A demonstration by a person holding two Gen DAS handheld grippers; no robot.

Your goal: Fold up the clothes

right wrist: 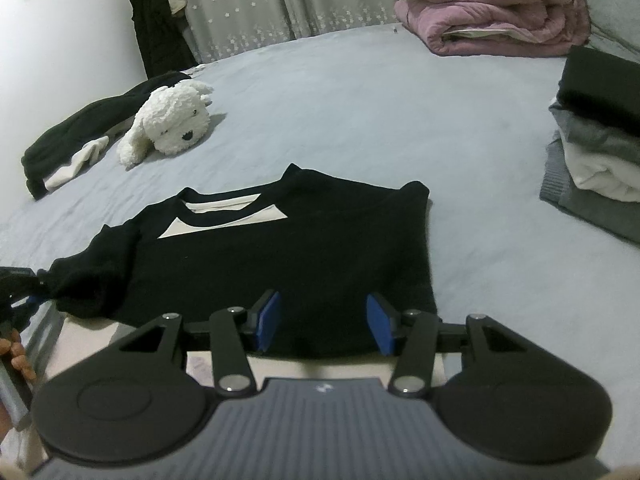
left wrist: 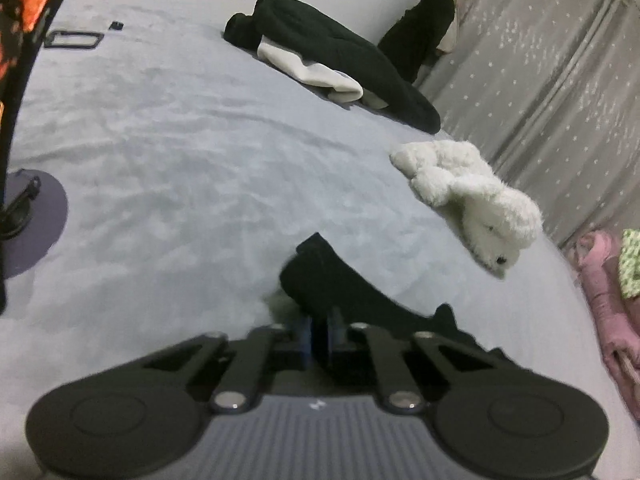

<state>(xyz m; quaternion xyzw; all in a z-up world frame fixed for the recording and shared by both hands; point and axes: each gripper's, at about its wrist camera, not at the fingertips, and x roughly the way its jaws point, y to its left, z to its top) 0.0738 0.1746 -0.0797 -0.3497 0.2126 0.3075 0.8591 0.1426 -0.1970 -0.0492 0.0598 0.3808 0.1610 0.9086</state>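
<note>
On the bed (right wrist: pixel 360 92), near its front edge, a black sweater (right wrist: pixel 280 248) is laid flat with its collar toward the far side and its hem toward the near side, so that its long axis runs near to far. Its right side appears already folded inward, judging by the straight right edge; the left sleeve (right wrist: pixel 88 284) is left stretched out sideways to the left, across that axis.

The end of that sleeve is gripped by the left hand-held gripper (left wrist: pixel 319 328), whose jaws are clenched on the black cloth; in the left wrist view the sleeve (left wrist: pixel 332 280) is seen rising from between the pads and lying away over the sheet. In the right wrist view the same tool is glimpsed at the left edge, pinching the cuff.

The right hand-held gripper (right wrist: pixel 324 326) is held at the near hem, about the middle of the sweater, its blue pads (right wrist: pixel 268 320) standing apart with nothing pinched between them; whether they rest on the cloth cannot be told.

The coming move is judged to turn on this: the sleeve lies to the left of the body, so it has to be carried rightward across the chest, and the left hand is the nearer one and already holds it. The right tool is well placed to steady the hem meanwhile.

A white plush dog (right wrist: pixel 172 120) and a dark heap of clothes (right wrist: pixel 80 132) are left at the far left, a folded pile (right wrist: pixel 596 140) at the right.
</note>
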